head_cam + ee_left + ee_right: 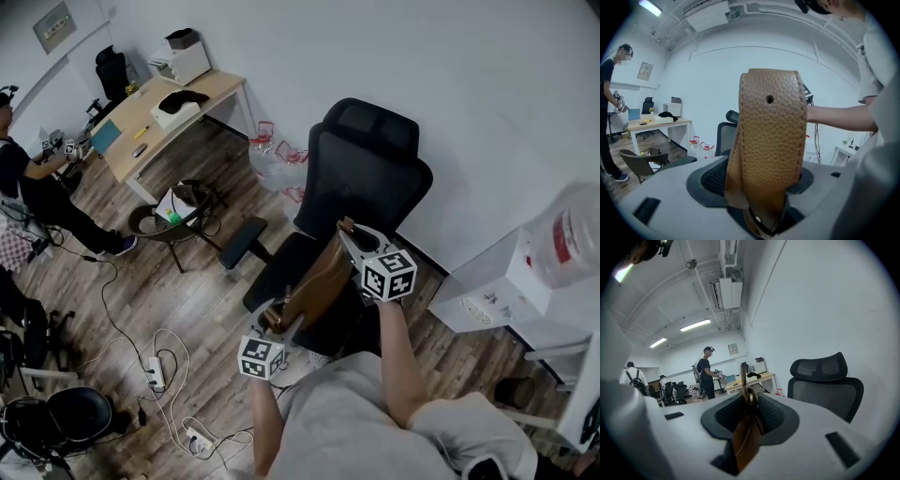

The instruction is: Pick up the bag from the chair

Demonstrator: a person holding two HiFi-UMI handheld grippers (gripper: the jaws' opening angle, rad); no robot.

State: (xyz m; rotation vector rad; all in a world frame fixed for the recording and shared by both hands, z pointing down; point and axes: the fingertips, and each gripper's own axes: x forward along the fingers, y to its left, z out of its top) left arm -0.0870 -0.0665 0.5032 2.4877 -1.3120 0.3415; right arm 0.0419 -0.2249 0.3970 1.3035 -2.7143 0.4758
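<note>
Your left hand-held gripper (270, 323) clamps the bag (314, 281) by its broad strap (771, 136); right hand-held gripper (349, 234) pinches a thin leather tab (746, 437) (soft, likely sags).

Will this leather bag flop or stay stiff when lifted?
Likely fairly stiff: the bag spans between the left gripper and right gripper without drooping. Its strap, thick pebbled leather, bends in a broad loop, so it is probably grippy.

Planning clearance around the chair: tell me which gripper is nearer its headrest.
Right. The right gripper holds one end of the bag in front of the backrest, under the headrest. The left gripper holds the other end at the front edge of the seat.
</note>
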